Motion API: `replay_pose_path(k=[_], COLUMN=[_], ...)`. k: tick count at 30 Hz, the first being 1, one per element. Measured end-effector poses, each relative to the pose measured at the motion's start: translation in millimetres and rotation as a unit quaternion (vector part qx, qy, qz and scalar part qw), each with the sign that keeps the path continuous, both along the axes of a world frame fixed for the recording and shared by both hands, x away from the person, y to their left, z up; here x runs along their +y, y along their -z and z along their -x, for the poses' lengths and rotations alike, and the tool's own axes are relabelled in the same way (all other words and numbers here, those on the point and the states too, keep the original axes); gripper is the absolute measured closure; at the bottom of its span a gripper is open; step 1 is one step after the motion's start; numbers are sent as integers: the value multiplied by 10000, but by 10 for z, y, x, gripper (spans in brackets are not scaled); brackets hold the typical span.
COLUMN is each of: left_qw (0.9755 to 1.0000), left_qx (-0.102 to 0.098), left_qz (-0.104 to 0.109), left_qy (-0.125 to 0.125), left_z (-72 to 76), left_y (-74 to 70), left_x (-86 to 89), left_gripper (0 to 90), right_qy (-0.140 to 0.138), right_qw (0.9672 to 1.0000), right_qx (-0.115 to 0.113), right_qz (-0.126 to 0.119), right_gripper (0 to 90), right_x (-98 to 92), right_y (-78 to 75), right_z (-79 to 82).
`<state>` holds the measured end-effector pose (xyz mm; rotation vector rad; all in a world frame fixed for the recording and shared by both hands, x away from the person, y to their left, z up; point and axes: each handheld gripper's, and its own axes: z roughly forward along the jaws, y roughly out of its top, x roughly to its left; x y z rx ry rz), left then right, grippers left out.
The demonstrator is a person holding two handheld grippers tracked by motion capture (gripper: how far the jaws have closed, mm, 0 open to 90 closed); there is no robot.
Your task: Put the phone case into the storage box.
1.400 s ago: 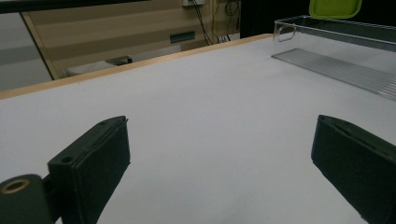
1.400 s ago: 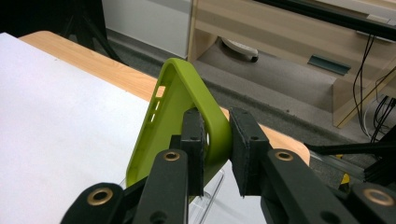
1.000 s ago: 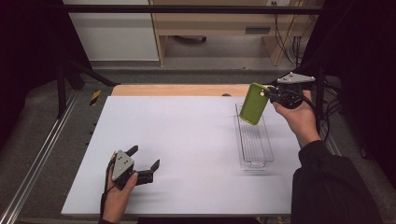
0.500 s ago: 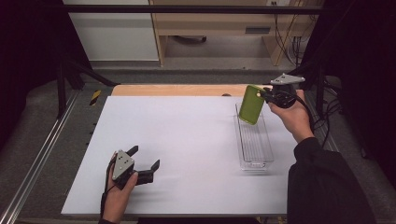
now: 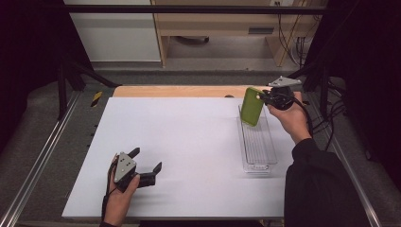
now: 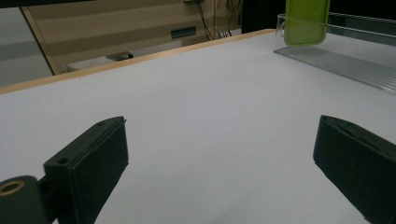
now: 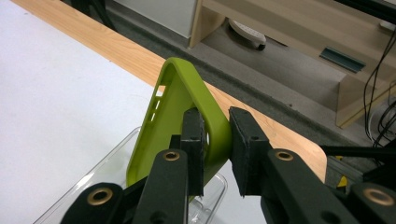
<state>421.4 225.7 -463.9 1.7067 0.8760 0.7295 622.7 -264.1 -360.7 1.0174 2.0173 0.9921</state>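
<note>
Two grippers are recorded at a white counter. The right gripper is held raised at the far right of the counter, clenched on one edge of a green phone case; in the right gripper view the rim of the case is seen pinched between the two black jaws, the open side of the case turned toward the left of that view and cut-outs visible along its far edge. The case is carried nearly upright, its lower end hanging over the far end of a clear plastic tray; whether the case touches the tray cannot be told. The tray is laid lengthwise along the right side of the counter, its ribbed floor visible, and its wall appears in the left gripper view with the case above it. The left gripper is rested low on the near left part of the counter, well apart from the tray, released, with its jaws spread wide and nothing between them. A strip of bare wood is noted along the counter's far edge.
</note>
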Motion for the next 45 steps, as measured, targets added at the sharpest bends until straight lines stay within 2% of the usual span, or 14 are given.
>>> replay_pose_path(k=[3,16,45], left_qw=[10000,10000,10000], left_qx=[-3,-5,13], left_qz=[-6,18,35], left_qy=[-6,-35,8], left_z=[9,1,1], left_y=[0,-1,1], left_x=[-6,13,-4], left_gripper=[27,27,28], right_qy=[72,70,68], right_qw=[9999,9999,9998], right_qx=[-9,-36,-164], right_qz=[-85,-129,40], right_gripper=[765,764,762], right_x=[-11,-28,33], right_y=[19,70,146], right_z=[12,7,-20])
